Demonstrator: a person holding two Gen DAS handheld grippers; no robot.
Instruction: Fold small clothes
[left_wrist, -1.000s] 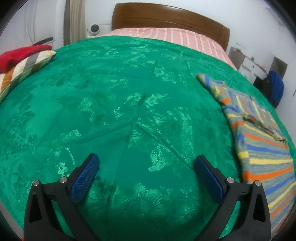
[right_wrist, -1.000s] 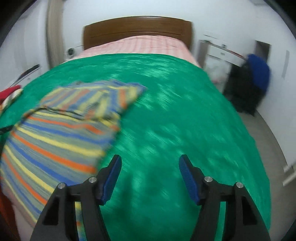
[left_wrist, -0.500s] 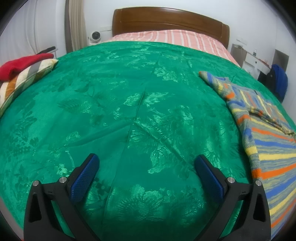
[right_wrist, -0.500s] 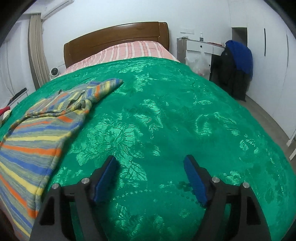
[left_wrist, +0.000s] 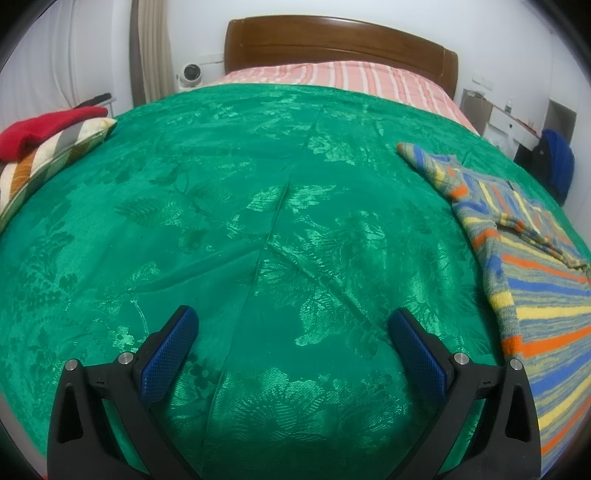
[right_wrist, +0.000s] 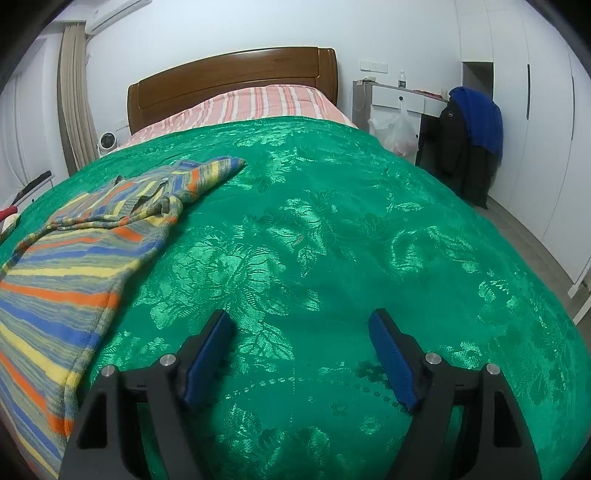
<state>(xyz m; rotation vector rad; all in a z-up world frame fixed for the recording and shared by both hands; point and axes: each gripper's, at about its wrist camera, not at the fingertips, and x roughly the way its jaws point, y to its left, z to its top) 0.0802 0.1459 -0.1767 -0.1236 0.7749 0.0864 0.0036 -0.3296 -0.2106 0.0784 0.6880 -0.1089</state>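
Your left gripper (left_wrist: 291, 325) hangs over the shiny green floral-patterned bedspread (left_wrist: 229, 206) with its blue-padded jaws spread wide and nothing between them. Your right gripper (right_wrist: 301, 328) is likewise over bare bedspread, jaws wide apart and empty. The striped knitted sweater in grey, blue, orange and yellow (right_wrist: 66, 258) lies flat on the bedspread between your two hands: it sits at the right edge of the left wrist view (left_wrist: 535, 295) and along the left side of the right wrist view. Neither gripper touches it; its nearest hem lies just beside the right gripper's left finger (right_wrist: 208, 350). One sleeve (right_wrist: 207, 173) stretches out toward the brown wooden headboard (right_wrist: 236, 81), and the collar region is bunched into a small ridge near the sleeve's base. Beyond the green cover, a pink-and-white striped sheet (left_wrist: 332, 75) shows at the head of the bed. A red cloth on a striped cushion (left_wrist: 48, 140) rests at the bed's far left edge, well apart from the sweater
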